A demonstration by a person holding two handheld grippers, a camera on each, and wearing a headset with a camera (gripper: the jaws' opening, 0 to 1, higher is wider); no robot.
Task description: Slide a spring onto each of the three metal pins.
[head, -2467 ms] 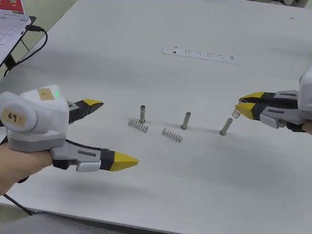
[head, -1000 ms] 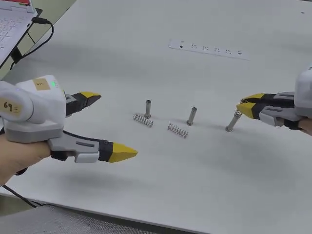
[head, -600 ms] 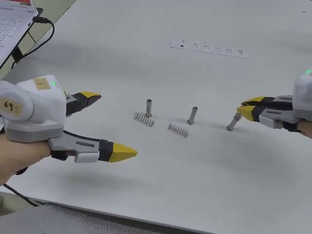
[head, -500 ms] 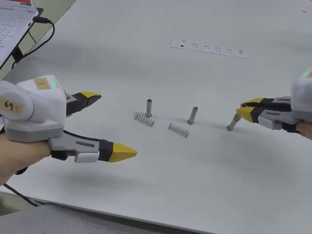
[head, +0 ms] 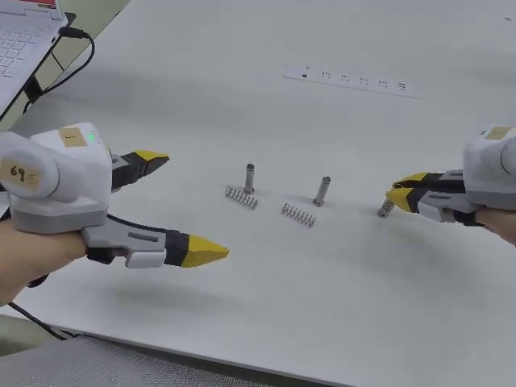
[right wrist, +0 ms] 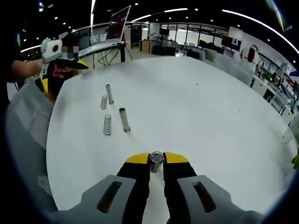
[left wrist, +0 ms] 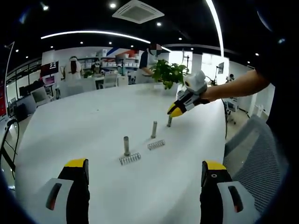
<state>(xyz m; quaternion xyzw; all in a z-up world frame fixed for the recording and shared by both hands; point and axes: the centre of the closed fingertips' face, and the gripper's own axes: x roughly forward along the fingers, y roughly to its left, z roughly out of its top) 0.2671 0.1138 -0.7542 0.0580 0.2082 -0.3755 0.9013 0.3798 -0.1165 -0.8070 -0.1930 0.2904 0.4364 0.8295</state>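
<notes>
R claw (head: 393, 194) is pinching nearly shut on a spring (head: 386, 206), w/ the coil sitting around the rightmost pin (head: 381, 213) and the tips low over the tabletop (head: 266, 306). In the right gripper view the coil is showing squeezed between the two yellow tips. L claw (head: 195, 205) is hanging wide open, gripping nothing, above the near-left part, well apart from the pins. Middle pin (head: 322, 191) and left pin (head: 249, 178) are standing upright, both bare. A loose spring (head: 297, 214) is lying just beside the middle pin's base, and another loose spring (head: 241, 197) beside the left pin's base. Power strip (head: 351, 82) is lying farther back; laptop (head: 20, 36) is sitting at the far-left edge.
</notes>
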